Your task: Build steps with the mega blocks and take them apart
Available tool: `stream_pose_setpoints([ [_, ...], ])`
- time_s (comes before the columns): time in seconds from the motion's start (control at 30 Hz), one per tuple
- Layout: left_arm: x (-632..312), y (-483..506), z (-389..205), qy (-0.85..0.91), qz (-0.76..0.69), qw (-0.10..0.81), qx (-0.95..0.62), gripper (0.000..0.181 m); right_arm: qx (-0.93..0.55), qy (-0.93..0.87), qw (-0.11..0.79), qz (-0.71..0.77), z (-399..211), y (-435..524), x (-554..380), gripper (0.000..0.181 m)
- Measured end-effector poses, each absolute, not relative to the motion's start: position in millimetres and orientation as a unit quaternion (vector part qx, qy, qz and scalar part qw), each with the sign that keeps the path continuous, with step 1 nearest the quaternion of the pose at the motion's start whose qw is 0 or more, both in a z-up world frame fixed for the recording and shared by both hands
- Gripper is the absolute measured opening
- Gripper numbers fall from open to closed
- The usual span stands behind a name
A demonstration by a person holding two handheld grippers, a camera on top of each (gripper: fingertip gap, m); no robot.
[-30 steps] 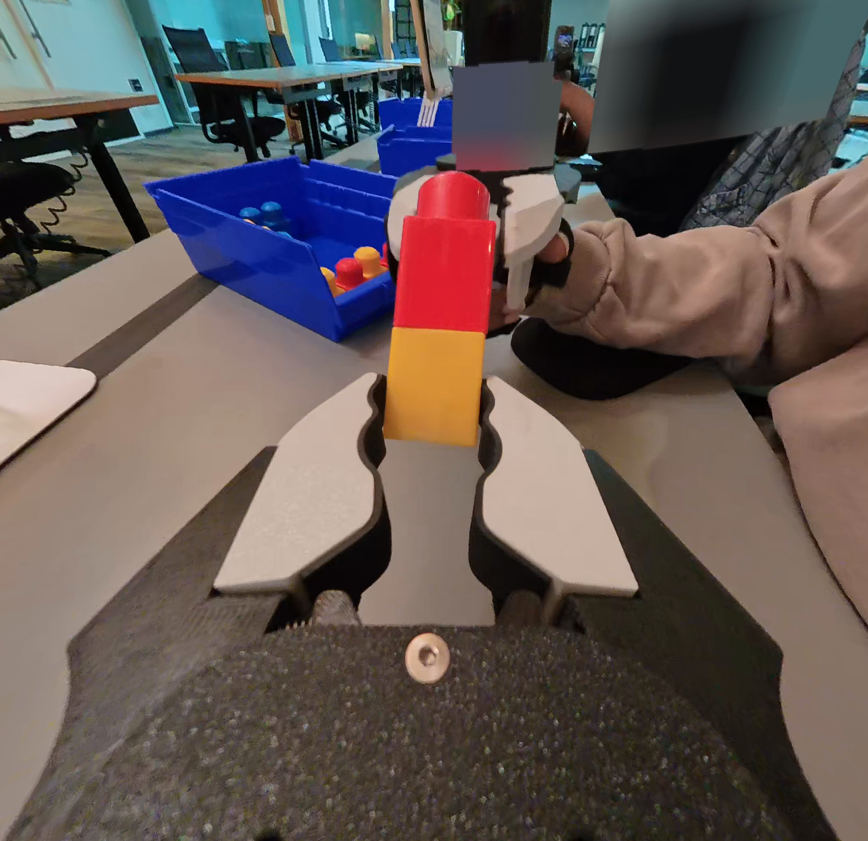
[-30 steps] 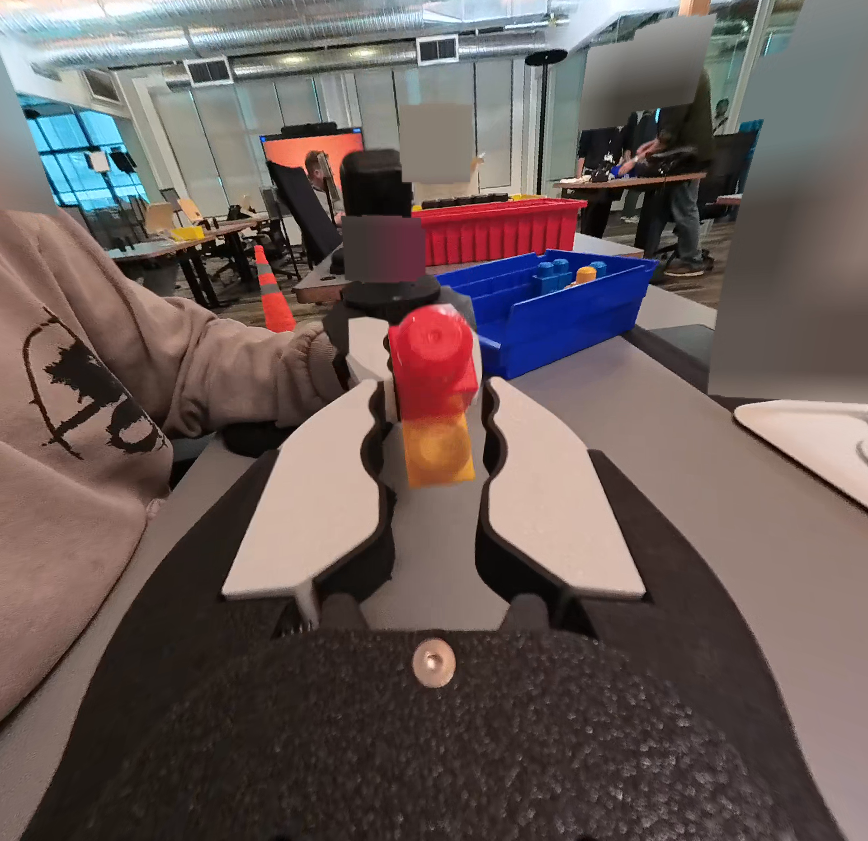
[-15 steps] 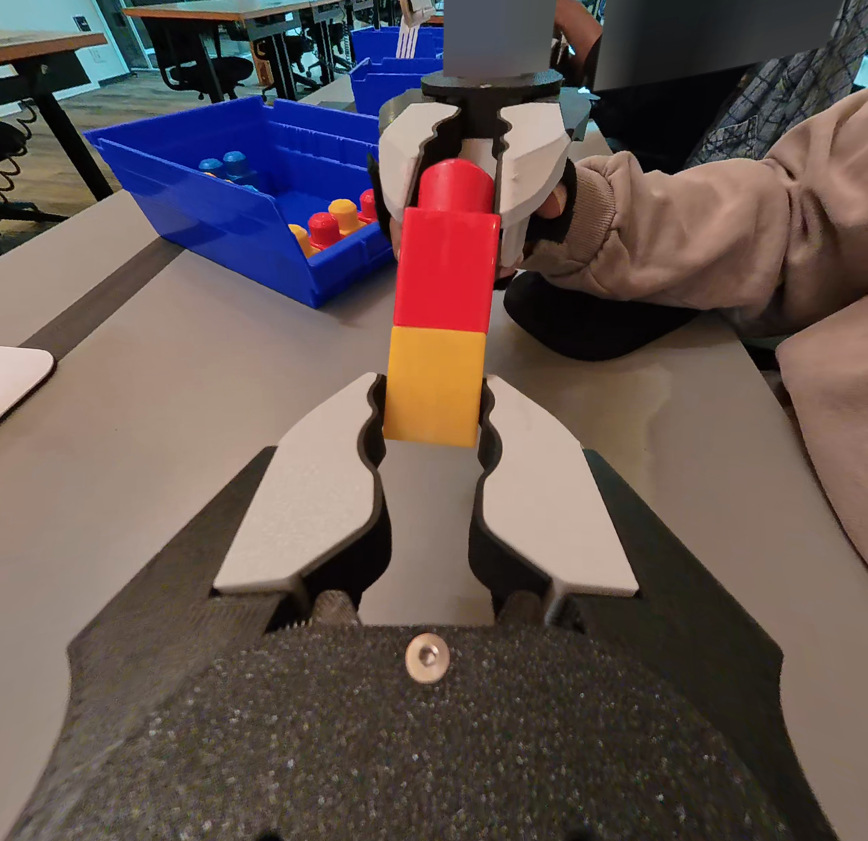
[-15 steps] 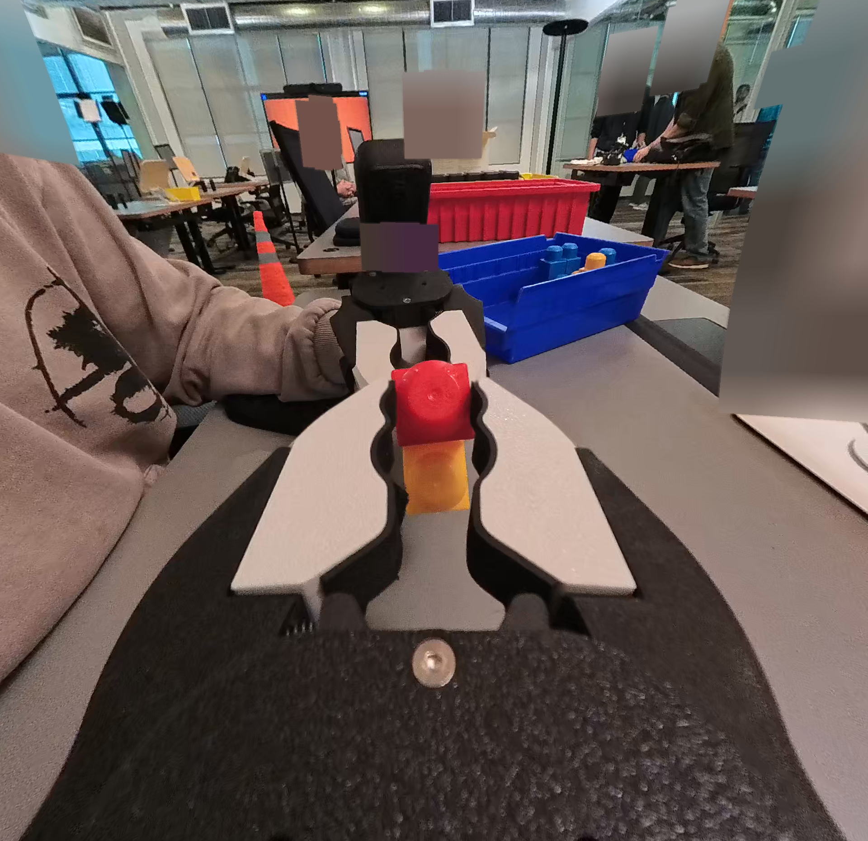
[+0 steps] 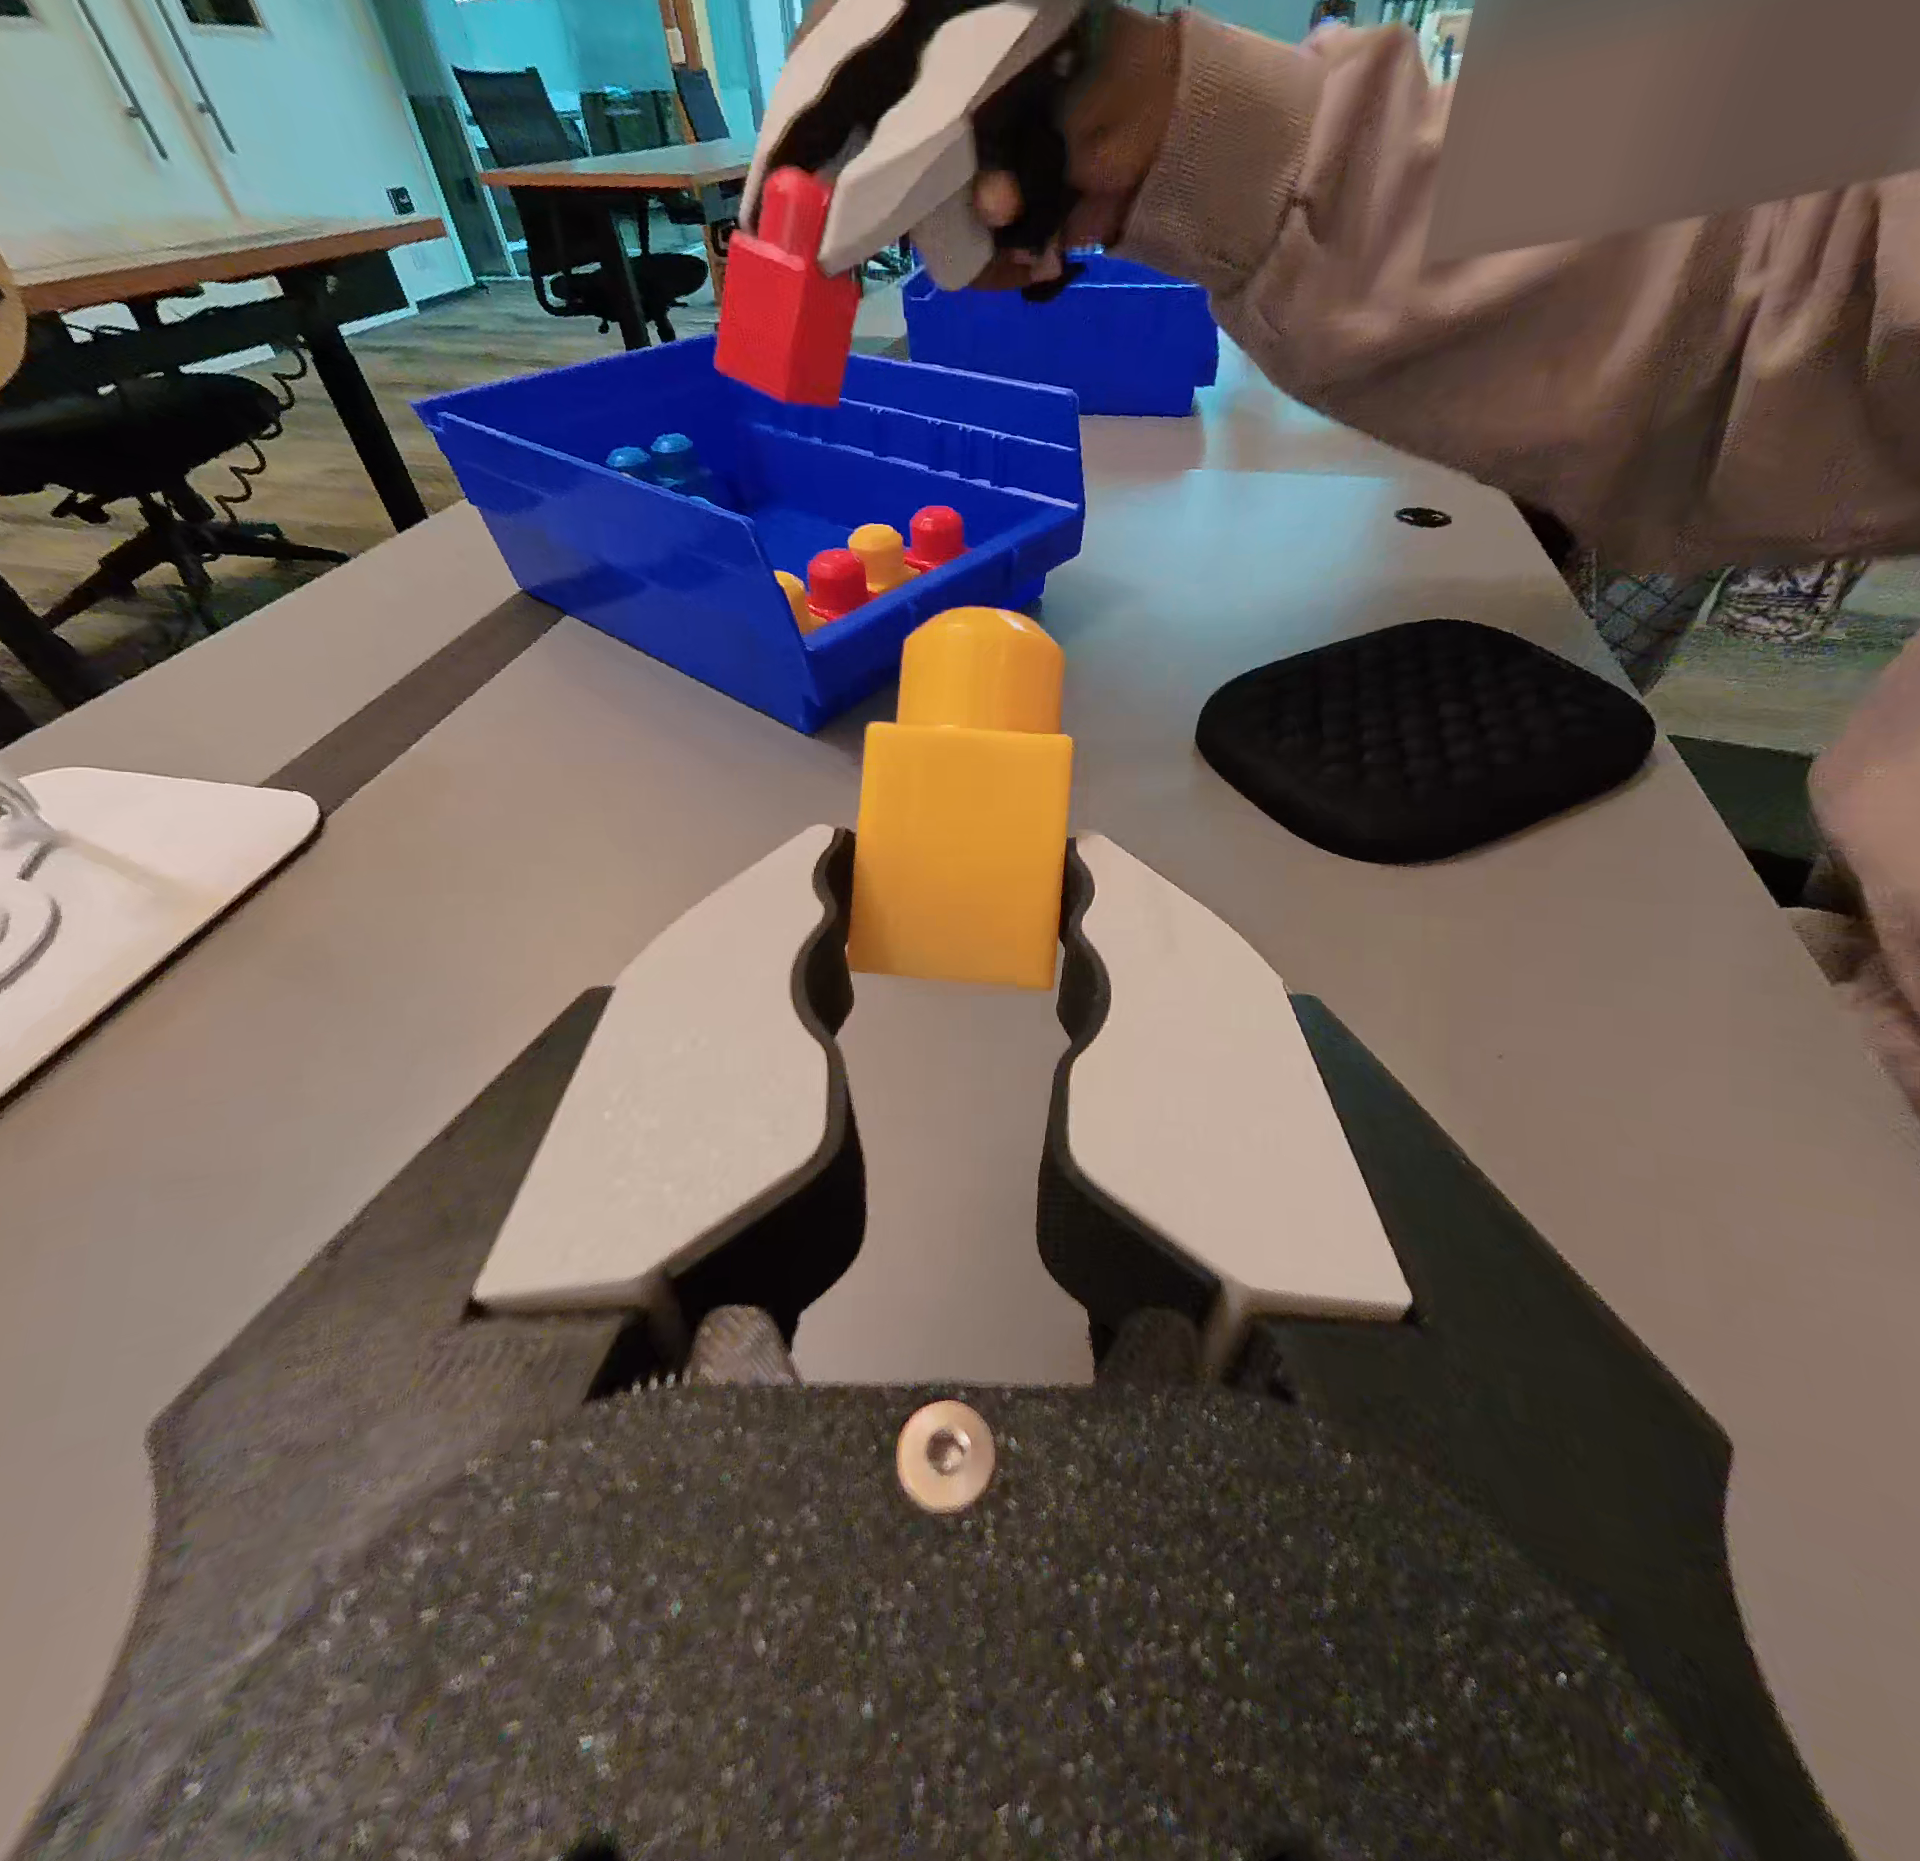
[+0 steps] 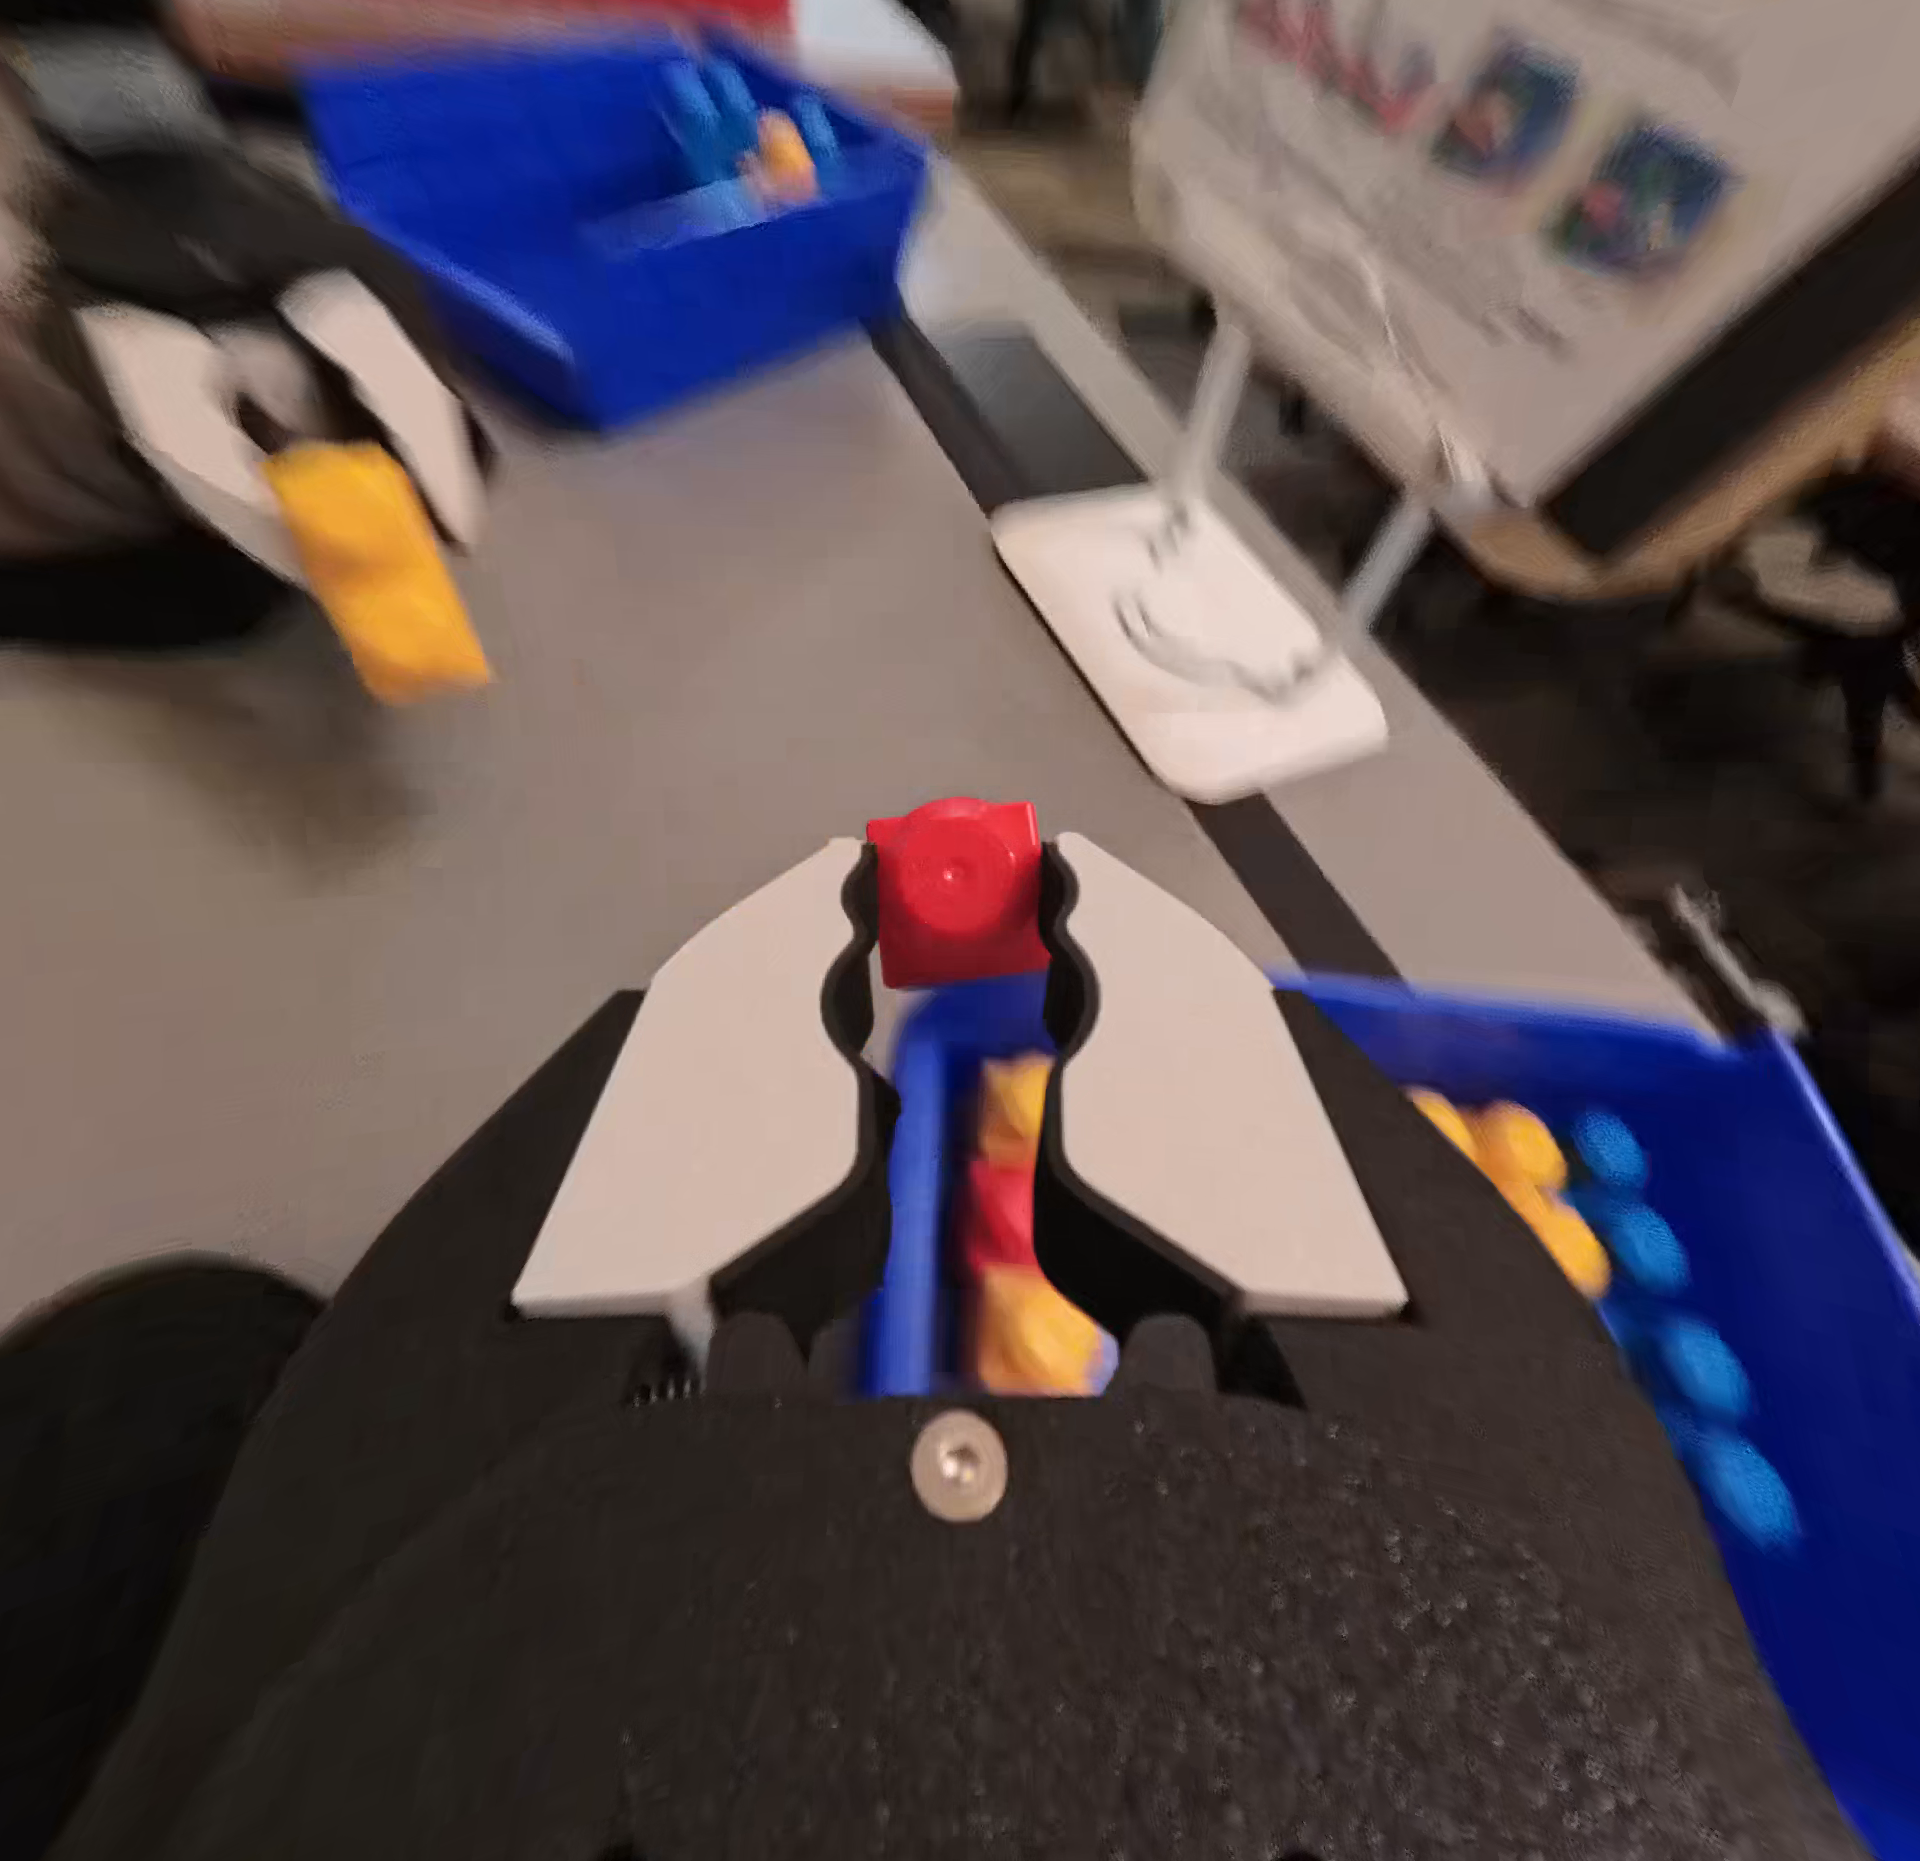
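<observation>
My left gripper (image 5: 956, 866) is shut on a yellow block (image 5: 961, 835) and holds it upright just above the grey table (image 5: 520, 876). My right gripper (image 6: 956, 876) is shut on a red block (image 6: 956, 907), stud toward the camera. In the left wrist view the right gripper (image 5: 821, 222) holds the red block (image 5: 784, 305) up in the air over the blue bin (image 5: 644, 564). In the blurred right wrist view the left gripper (image 6: 312, 481) shows at the far left with the yellow block (image 6: 379, 575).
The blue bin holds several red, yellow and blue blocks (image 5: 873, 564). A second blue bin (image 5: 1060, 336) stands farther back. A black mat (image 5: 1423, 741) lies at the right. A white stand base (image 5: 135, 866) sits at the left, bearing a tilted board (image 6: 1455, 149). The grippers' ends are close to 20 cm from one another.
The red block has come off the yellow one. My right gripper has carried it up and away over the blue bin. My left gripper still holds the yellow block.
</observation>
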State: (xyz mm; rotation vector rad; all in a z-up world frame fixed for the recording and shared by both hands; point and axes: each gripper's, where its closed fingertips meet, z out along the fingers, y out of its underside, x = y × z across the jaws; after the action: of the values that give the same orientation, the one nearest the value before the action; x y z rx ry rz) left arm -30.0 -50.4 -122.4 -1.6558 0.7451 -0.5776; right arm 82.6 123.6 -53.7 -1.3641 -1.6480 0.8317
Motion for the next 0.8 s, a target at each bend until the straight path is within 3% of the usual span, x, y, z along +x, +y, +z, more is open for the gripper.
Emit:
stream_pose_setpoints([
  [0.17, -27.3, -51.3, -124.2, 0.327, -0.239, 0.58, -0.707, 0.038, -0.64, -0.669, 0.308, 0.22, -116.8, 211.4, 123.5, 0.029],
  [0.37, -33.2, -48.4, -119.9, 0.312, -0.229, 0.597, -0.703, 0.038, -0.677, -0.675, 0.237, 0.173, -169.6, 235.0, 127.6, 0.03],
  [0.8, -48.5, -42.9, -107.5, 0.276, -0.219, 0.631, -0.691, 0.038, -0.694, -0.671, 0.194, 0.178, -196.2, 232.9, 109.6, 0.029],
])
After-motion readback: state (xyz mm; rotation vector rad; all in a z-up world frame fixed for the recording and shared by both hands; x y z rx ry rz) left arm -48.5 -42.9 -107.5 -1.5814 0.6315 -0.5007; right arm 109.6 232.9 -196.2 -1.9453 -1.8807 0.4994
